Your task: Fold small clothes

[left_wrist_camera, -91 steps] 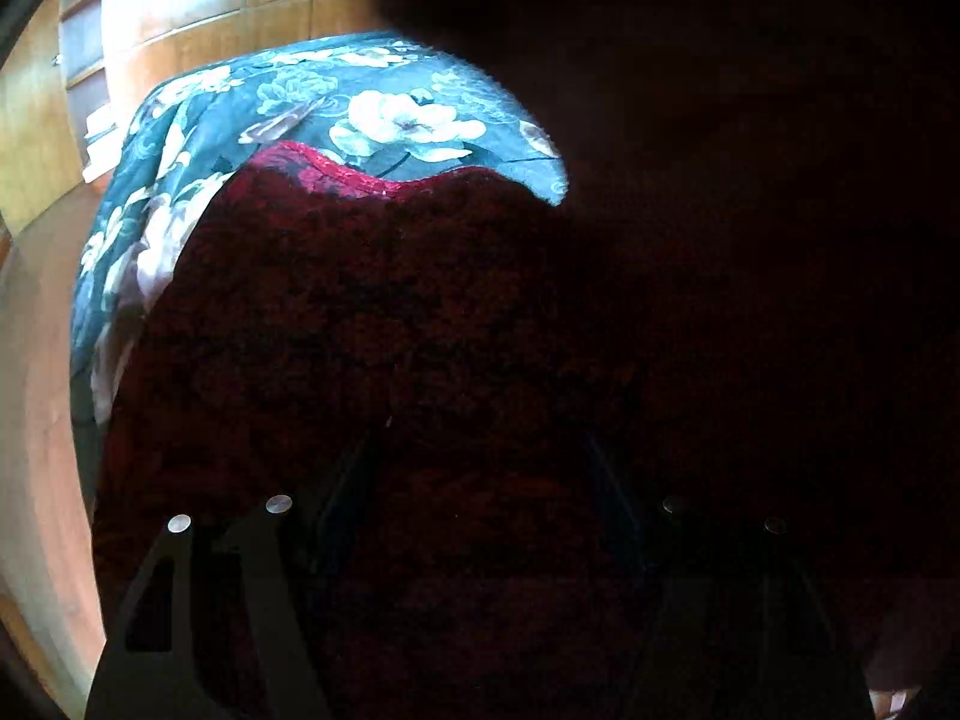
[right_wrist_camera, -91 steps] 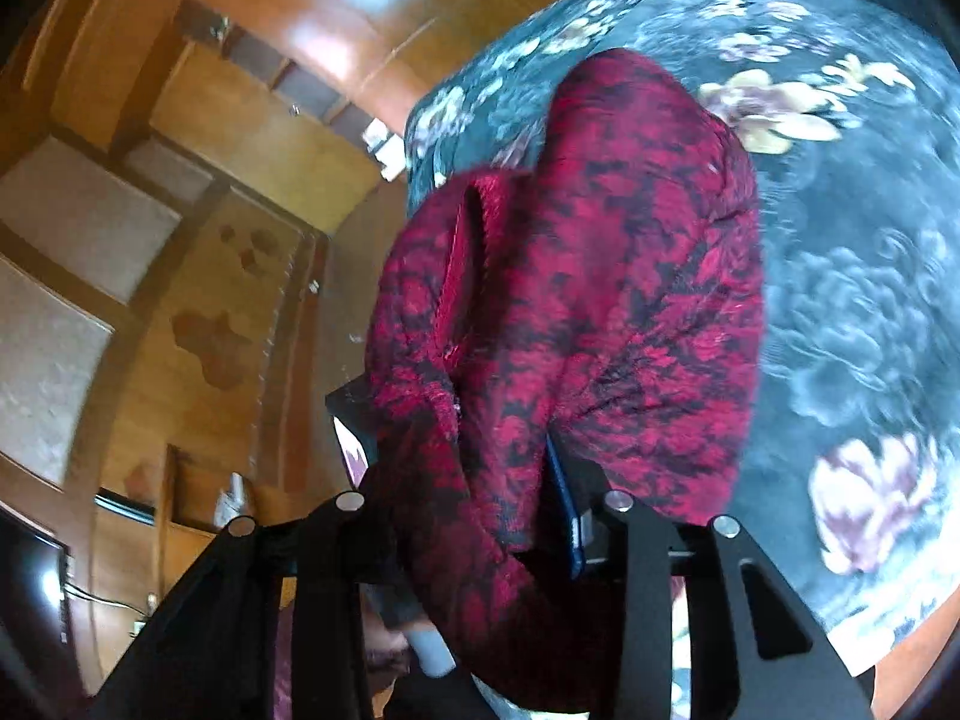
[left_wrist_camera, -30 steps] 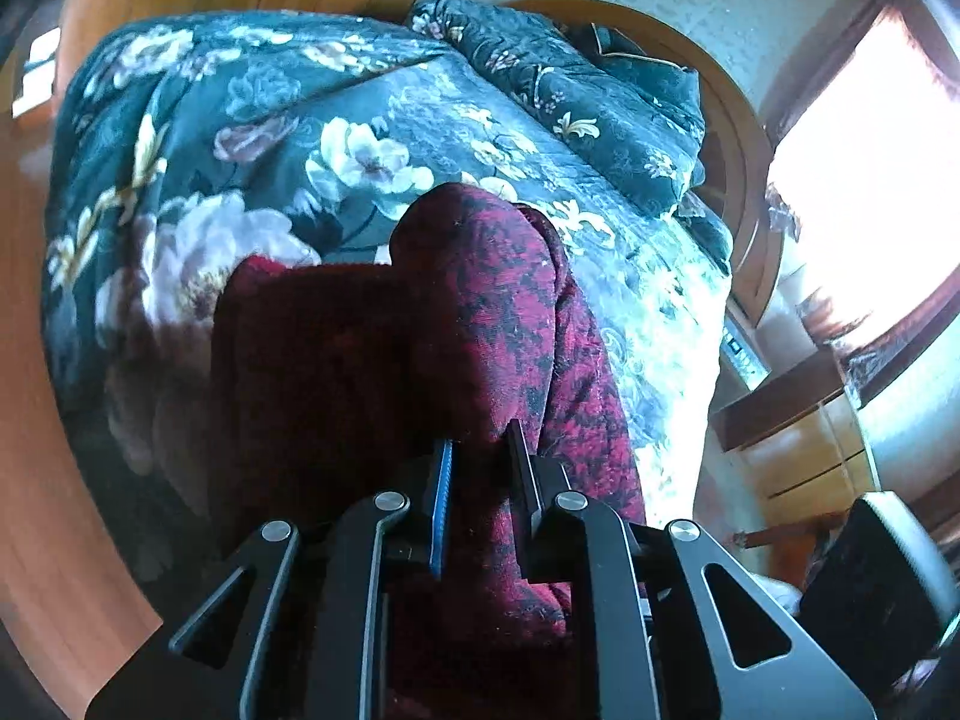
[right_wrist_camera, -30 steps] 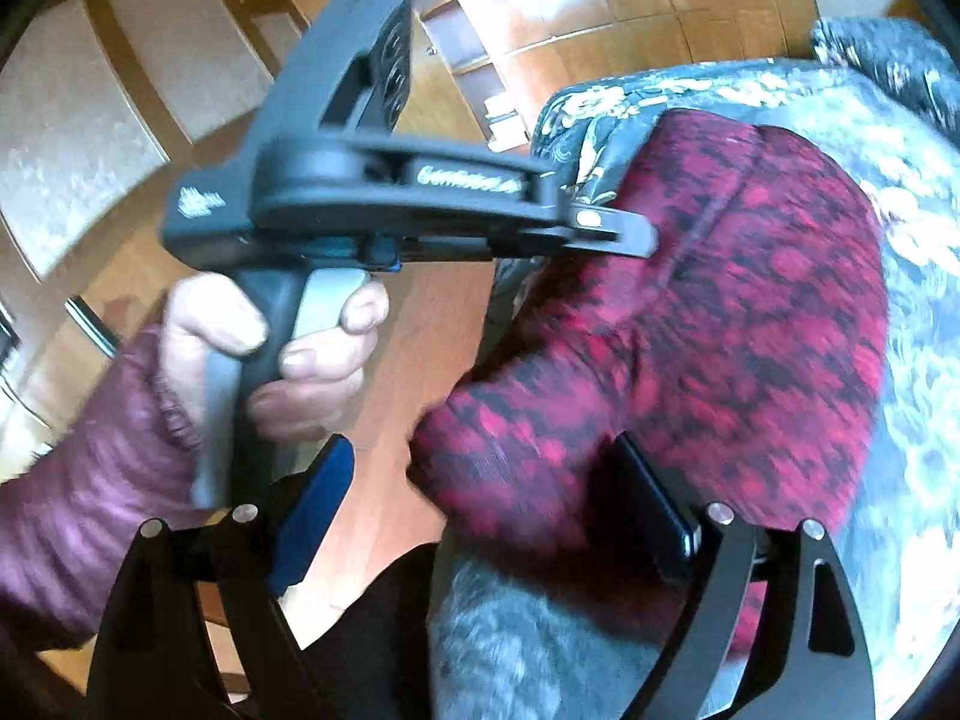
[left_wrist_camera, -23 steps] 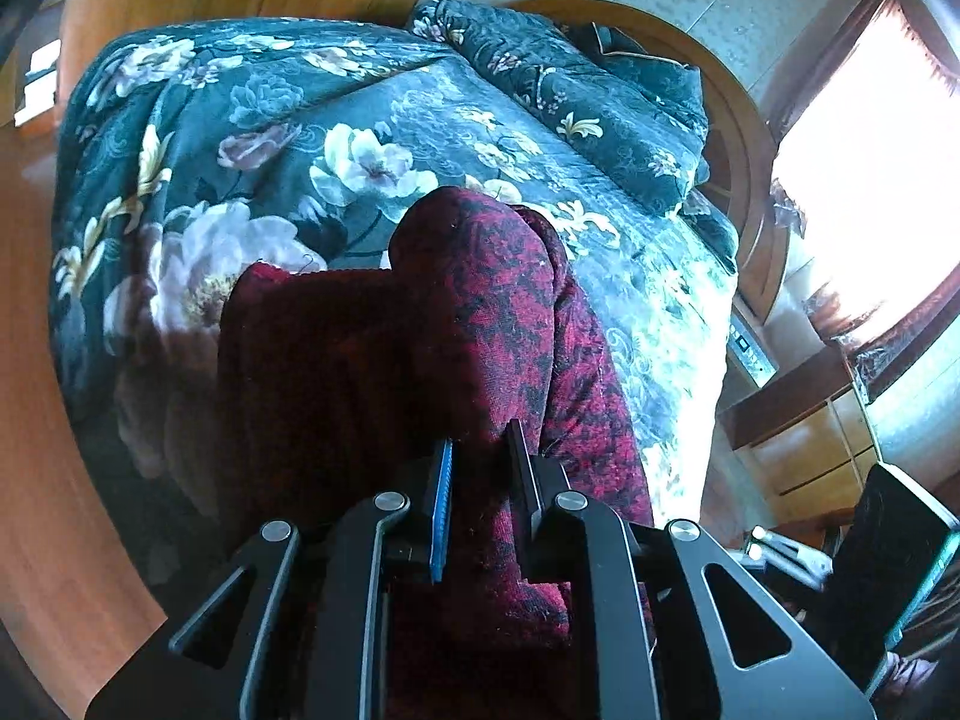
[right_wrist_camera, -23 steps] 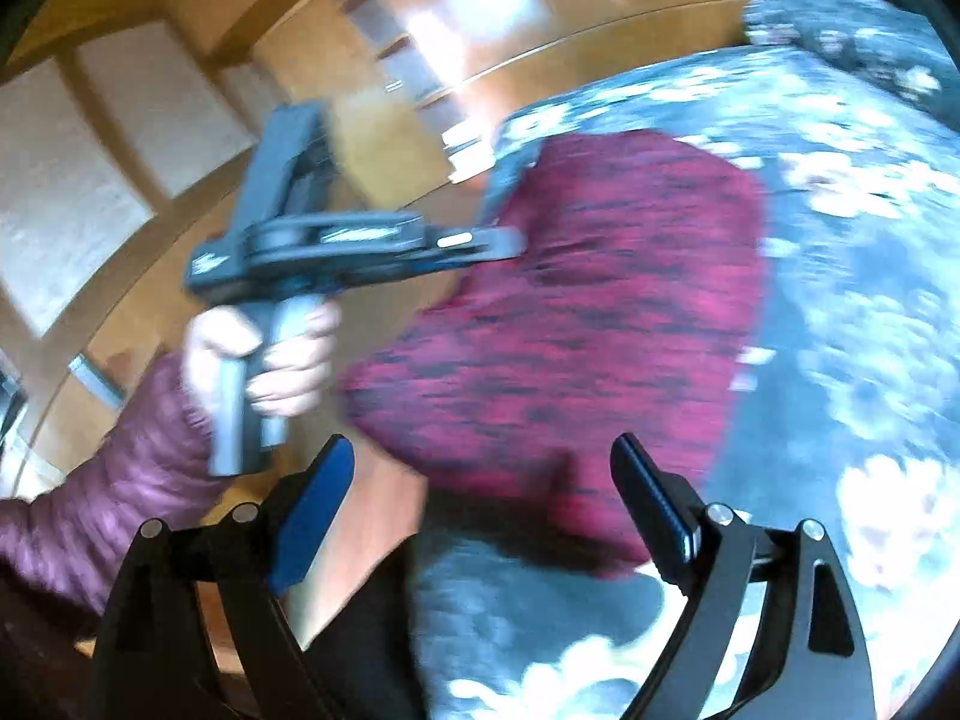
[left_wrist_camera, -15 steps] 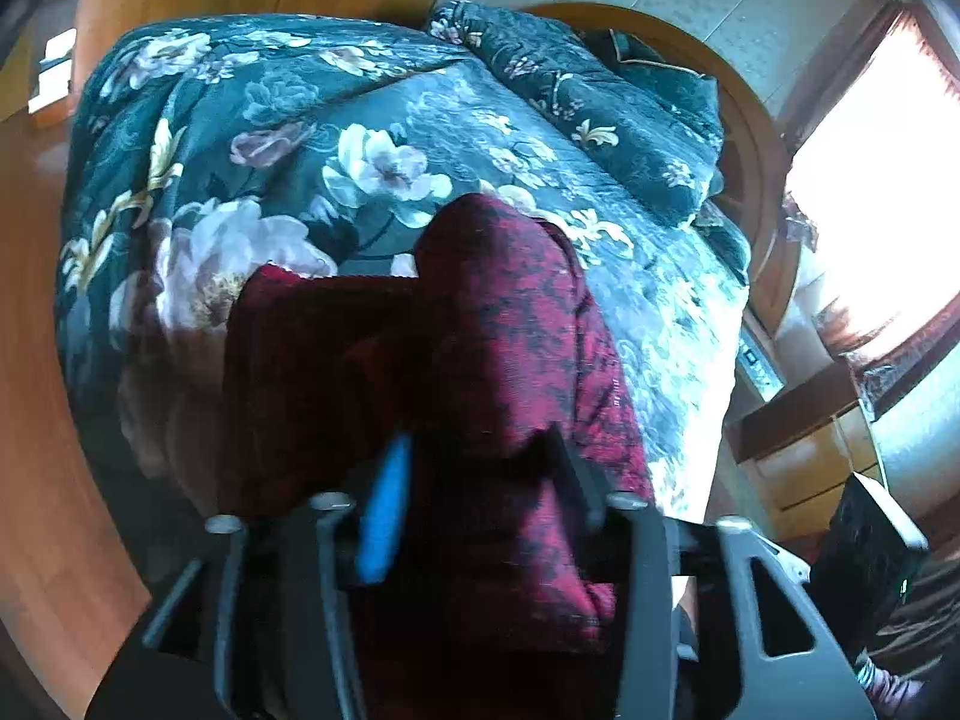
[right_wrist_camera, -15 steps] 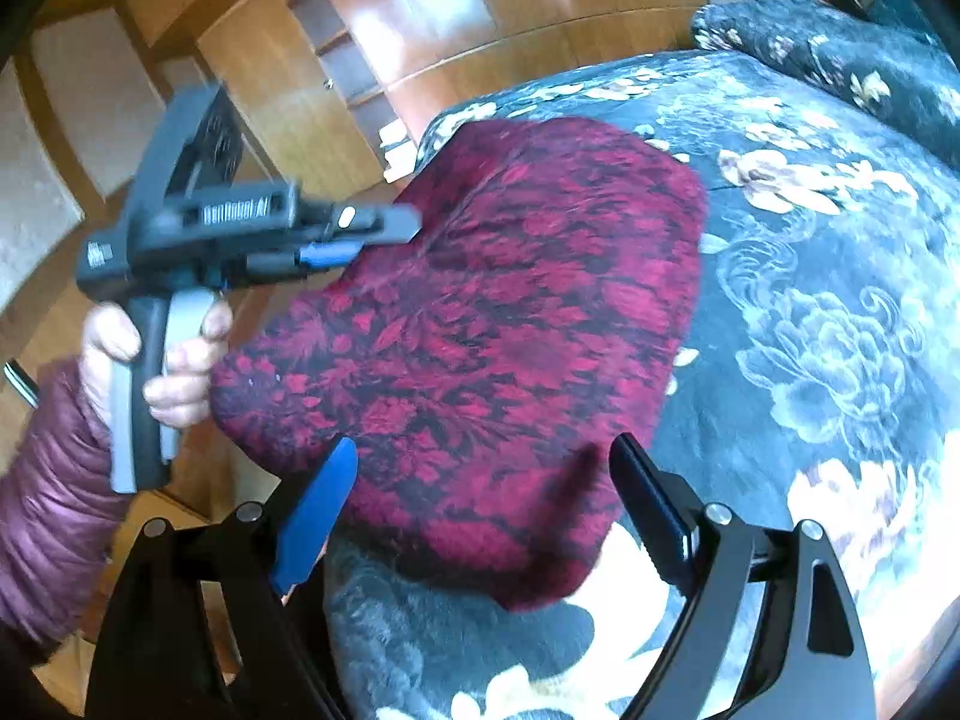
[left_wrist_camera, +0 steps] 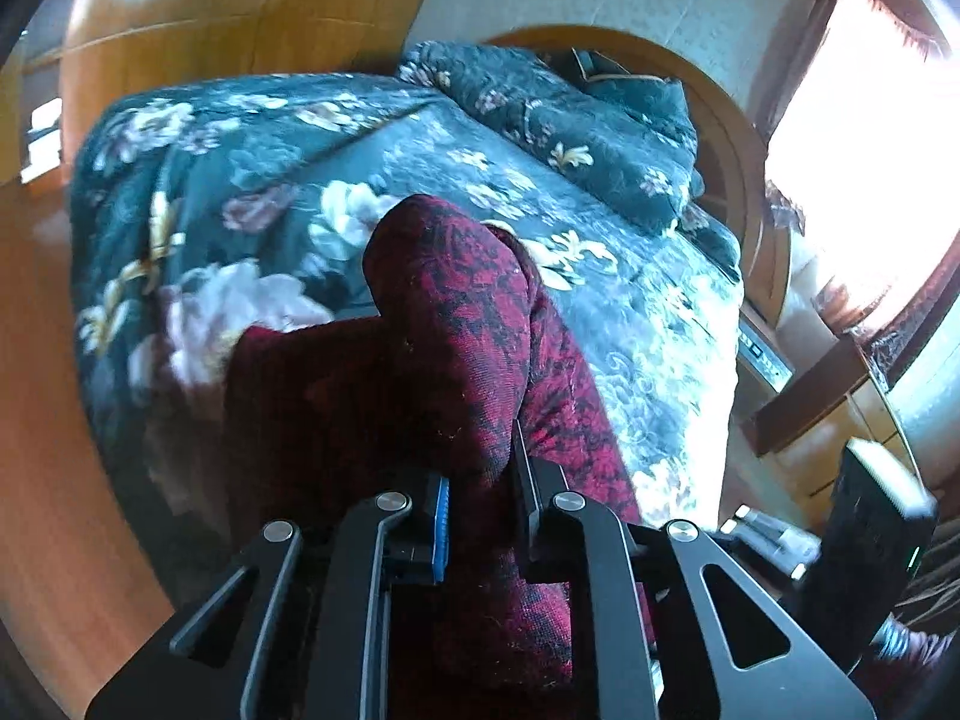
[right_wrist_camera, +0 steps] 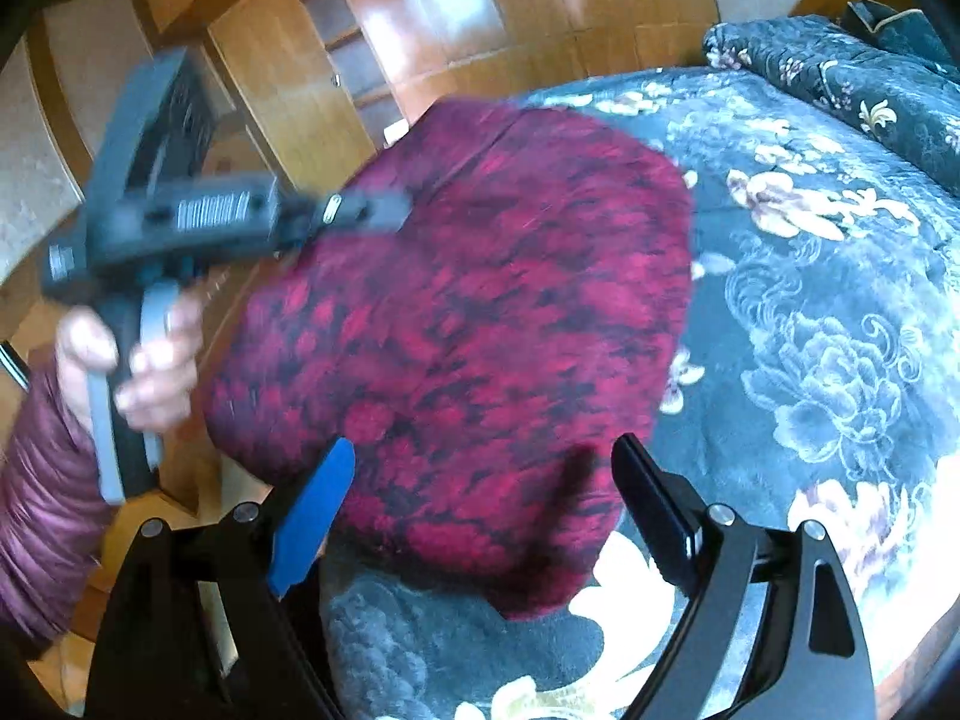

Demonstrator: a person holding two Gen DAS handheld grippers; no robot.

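A dark red patterned garment (right_wrist_camera: 480, 300) lies bunched on the floral bedspread (right_wrist_camera: 828, 312). In the left wrist view a fold of the garment (left_wrist_camera: 456, 324) rises from between my fingers; my left gripper (left_wrist_camera: 480, 495) is shut on it. The right wrist view shows the left gripper (right_wrist_camera: 366, 210), blurred, pinching the garment's left edge and held by a hand (right_wrist_camera: 138, 360) in a purple sleeve. My right gripper (right_wrist_camera: 483, 456) stands open just above the garment's near edge, with nothing held between its blue and black pads.
The bed runs to a rolled floral quilt (left_wrist_camera: 576, 120) at a curved wooden headboard (left_wrist_camera: 738, 138). Wooden wardrobes (right_wrist_camera: 420, 18) stand behind the bed's left side, over a wooden floor (left_wrist_camera: 42, 420). A bright window (left_wrist_camera: 870, 150) and a low cabinet (left_wrist_camera: 810, 402) lie to the right.
The right gripper let go of the garment and now hangs open over it. The left gripper widened briefly, then closed on the fold again, and its view tilted up toward the headboard.
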